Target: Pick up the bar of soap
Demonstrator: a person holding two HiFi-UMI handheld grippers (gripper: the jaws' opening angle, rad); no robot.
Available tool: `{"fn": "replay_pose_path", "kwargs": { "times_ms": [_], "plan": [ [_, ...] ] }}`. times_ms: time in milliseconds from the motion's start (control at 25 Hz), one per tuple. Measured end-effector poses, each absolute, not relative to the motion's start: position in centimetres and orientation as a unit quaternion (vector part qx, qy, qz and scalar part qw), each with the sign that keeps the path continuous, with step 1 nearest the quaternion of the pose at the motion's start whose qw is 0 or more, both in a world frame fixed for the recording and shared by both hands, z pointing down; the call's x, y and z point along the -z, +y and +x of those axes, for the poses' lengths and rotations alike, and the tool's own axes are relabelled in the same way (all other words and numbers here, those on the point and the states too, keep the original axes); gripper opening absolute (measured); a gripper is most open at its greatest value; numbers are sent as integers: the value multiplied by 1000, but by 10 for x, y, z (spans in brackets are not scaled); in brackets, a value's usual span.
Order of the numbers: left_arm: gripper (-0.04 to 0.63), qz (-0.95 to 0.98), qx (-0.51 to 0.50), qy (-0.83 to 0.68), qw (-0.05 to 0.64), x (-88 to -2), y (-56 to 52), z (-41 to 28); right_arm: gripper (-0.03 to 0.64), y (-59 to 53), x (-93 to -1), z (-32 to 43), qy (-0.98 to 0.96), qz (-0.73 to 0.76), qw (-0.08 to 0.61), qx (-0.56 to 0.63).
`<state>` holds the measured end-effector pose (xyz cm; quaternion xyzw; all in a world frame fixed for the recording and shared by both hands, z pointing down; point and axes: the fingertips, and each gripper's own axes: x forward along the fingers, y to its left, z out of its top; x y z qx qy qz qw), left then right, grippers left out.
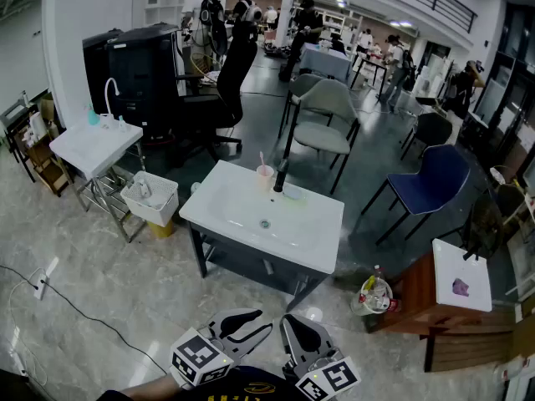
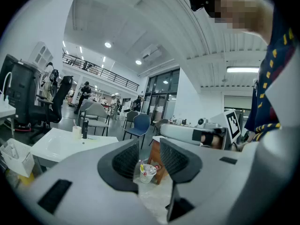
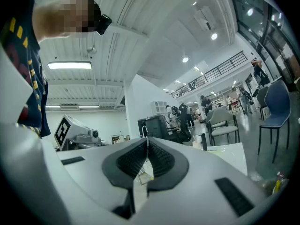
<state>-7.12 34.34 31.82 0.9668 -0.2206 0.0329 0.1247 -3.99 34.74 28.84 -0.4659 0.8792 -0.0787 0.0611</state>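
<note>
Since the sink [image 1: 219, 211] stands well ahead, I list: approach comes first, with the jaws spread wide before reaching in. Left gripper [image 2: 149, 146]: about level, jaws parted, empty. Right gripper [image 3: 147, 143]: level, jaws clenched on nothing. Soap [image 1: 293, 193]: apparently the pale bar on the rim beside the faucet [image 1: 281, 176].

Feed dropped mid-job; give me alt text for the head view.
A white rectangular sink basin on a dark stand sits mid-frame, with a pink cup, dark faucet and a pale green item on its far rim. The left gripper, open, and right gripper, shut, hover at the bottom edge.
</note>
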Motion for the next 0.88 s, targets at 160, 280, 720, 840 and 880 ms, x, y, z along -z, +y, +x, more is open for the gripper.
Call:
{"fn": "replay_pose_path", "kwargs": {
  "times_ms": [160,280,720,840,880],
  "plan": [
    [150,967,-37,-222,118,-318,355,-62,20,356,-287,-34,883,-458,62,75],
    [150,966,-37,-228,116,-316,357,-59,20,357,-284,-31,886,-453,65,71],
    [150,960,-47,-240,133,-325,369,-39,21,371,-290,-11,890,-439,82,93],
    [150,958,-56,-240,144,-334,375,-29,21,376,-299,-2,889,-438,80,110],
    [150,957,-60,-240,149,-338,377,-26,21,377,-302,2,888,-439,80,115]
  ]
}}
